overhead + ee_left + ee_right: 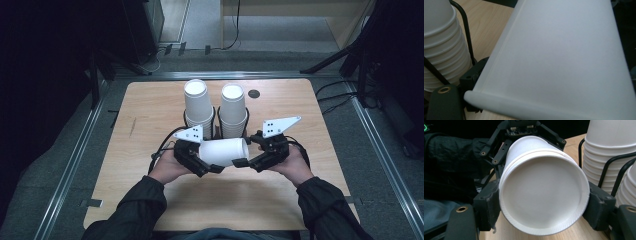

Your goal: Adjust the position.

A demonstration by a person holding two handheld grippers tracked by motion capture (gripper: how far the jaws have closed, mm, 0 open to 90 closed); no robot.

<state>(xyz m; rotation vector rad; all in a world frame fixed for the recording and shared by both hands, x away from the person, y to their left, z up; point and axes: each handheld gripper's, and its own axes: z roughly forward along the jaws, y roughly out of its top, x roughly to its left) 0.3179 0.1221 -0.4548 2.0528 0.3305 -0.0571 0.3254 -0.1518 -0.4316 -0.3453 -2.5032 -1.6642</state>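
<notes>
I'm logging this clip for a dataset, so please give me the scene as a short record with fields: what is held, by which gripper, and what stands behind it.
held item: white paper cups, lying sideways above the table; apparently two nested
left gripper: at the cups' left end, around the cup body
right gripper: jaws clamp the cups' base end
behind: two stacks of paper cups upright in a black wire holder

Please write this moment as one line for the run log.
held: paper cup, lying level | right hand-held gripper: clamped on its base end | left hand-held gripper: around other end | behind: two cup stacks
</notes>
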